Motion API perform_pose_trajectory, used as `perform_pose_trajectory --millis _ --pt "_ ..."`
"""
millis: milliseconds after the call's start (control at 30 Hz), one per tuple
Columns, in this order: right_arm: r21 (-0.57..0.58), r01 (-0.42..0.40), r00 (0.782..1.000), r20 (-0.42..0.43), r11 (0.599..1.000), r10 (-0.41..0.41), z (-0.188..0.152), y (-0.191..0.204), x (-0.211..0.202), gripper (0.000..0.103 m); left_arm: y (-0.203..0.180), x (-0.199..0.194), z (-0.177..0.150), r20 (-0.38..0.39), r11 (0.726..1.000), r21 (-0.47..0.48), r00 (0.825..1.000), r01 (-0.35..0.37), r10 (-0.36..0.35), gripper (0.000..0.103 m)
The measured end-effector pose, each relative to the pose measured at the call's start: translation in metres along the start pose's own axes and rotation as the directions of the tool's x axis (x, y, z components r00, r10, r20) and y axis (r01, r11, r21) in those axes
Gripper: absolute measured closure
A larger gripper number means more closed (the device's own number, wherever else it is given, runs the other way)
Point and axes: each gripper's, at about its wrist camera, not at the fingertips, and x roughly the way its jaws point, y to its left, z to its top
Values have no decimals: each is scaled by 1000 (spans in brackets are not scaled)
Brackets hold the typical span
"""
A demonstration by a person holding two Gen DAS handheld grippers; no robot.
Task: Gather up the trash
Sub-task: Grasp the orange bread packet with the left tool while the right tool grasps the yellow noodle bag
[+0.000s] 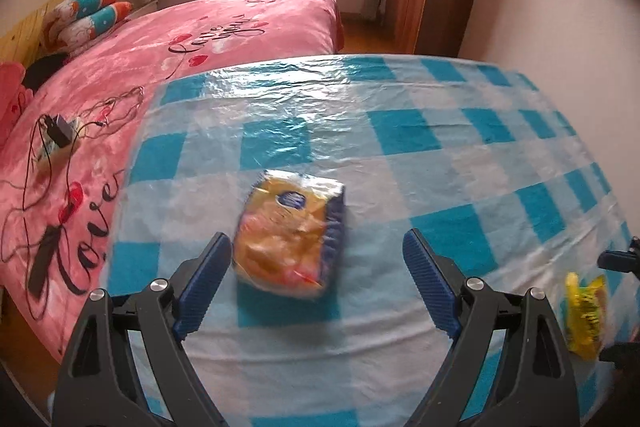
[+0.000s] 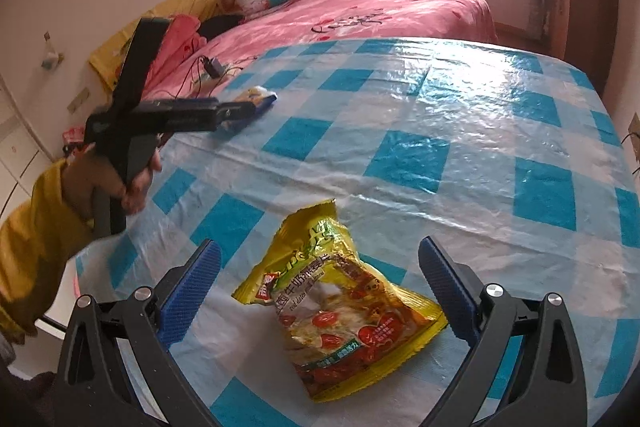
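While spread, left gripper (image 1: 316, 283) fingers flank orange packet (image 1: 290, 237)

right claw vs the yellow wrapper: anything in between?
Nothing. Right wrist view shows the yellow wrapper lying between the open right claw's fingers, only checked tablecloth around it.

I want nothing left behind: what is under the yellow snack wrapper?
The yellow snack wrapper lies flat on the blue-and-white checked tablecloth. Only cloth shows around its edges. Whatever sits directly beneath the wrapper is covered and cannot be seen.
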Motion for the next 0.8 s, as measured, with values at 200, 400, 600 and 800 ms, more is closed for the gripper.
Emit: perform_pose_trajectory --millis 200,400,600,800 --pt "-24 33 999 -28 999 -33 -1 4 12 5 4 22 4 -55 1000 24 998 -11 12 15" --pt "-41 58 997 -47 997 -60 -3 6 20 5 -1 29 5 -47 1000 19 999 7 -7 15" --pt "-47 65 997 -48 997 -67 -2 7 22 5 -3 28 4 -41 1000 15 999 5 -4 17" --pt "-63 85 995 -53 994 -88 -2 10 25 5 -11 22 0 -14 1000 16 1000 7 -7 36"
